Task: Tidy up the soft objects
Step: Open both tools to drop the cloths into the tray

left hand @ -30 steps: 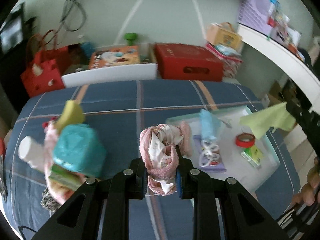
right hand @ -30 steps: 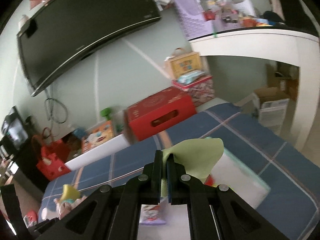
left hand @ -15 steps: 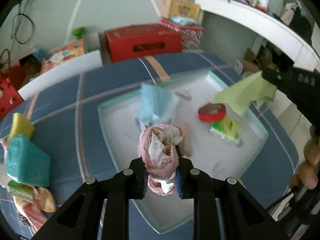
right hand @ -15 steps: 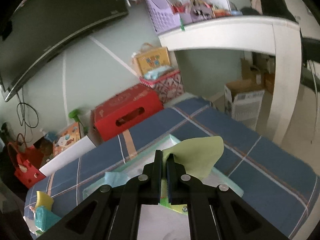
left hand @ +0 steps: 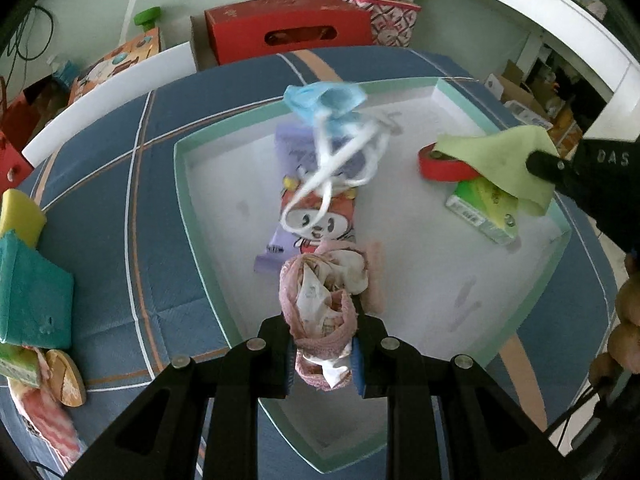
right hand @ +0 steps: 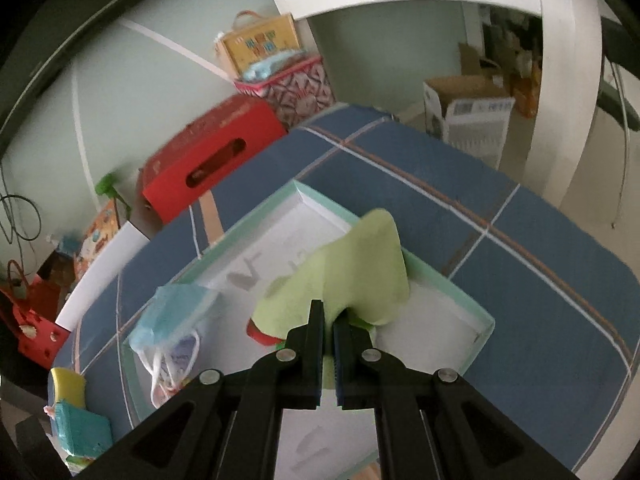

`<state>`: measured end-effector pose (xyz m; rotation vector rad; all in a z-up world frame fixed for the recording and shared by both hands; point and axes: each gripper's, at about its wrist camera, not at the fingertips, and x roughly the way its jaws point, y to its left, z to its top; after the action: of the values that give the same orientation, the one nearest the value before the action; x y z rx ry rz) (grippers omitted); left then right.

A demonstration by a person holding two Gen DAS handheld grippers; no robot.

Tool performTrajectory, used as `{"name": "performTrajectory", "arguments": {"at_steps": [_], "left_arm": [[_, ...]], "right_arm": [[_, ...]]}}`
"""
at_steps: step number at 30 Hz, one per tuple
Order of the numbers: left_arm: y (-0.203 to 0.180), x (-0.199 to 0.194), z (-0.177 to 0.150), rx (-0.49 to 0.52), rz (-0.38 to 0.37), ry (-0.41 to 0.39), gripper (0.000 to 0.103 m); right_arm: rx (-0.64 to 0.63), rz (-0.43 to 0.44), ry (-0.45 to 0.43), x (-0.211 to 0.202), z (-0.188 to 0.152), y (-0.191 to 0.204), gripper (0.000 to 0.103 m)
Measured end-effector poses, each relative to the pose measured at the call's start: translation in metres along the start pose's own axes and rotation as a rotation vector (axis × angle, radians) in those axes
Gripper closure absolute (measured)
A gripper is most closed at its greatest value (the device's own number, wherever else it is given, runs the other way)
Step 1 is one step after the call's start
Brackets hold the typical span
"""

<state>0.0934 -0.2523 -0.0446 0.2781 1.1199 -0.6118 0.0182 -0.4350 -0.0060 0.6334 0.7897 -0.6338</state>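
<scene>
My left gripper is shut on a rolled pink and white cloth and holds it above the near part of a white tray with a mint rim. My right gripper is shut on a light green cloth and holds it over the tray's right side; it also shows in the left wrist view. In the tray lie a blue face mask with white straps, a purple cartoon packet, a red tape roll and a green tissue pack.
The tray sits on a blue plaid bed cover. On the left lie a teal pack, a yellow sponge and more soft items. A red box and a white board stand behind the bed. A white desk stands at right.
Both grippers have moved over the tray and lower toward it, each still holding its cloth. The pile at the left has slid toward the edge of the left view.
</scene>
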Motion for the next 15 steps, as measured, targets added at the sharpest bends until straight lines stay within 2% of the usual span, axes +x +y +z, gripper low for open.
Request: {"name": "performTrajectory", "arguments": {"at_steps": [6, 11, 13, 15], "left_arm": [[0.010, 0.009, 0.003, -0.034, 0.012, -0.001, 0.080], [0.016, 0.013, 0.003, -0.059, 0.009, 0.004, 0.077], [0.017, 0.012, 0.003, -0.068, 0.001, 0.013, 0.075], [0.018, 0.008, 0.001, -0.072, -0.015, 0.019, 0.068]], "right_arm": [[-0.008, -0.017, 0.057, 0.014, -0.004, 0.000, 0.095], [-0.019, -0.023, 0.071, 0.017, -0.006, 0.002, 0.095], [-0.025, -0.027, 0.074, 0.016, -0.006, 0.003, 0.095], [-0.036, -0.035, 0.070, 0.012, -0.005, 0.005, 0.095]]}}
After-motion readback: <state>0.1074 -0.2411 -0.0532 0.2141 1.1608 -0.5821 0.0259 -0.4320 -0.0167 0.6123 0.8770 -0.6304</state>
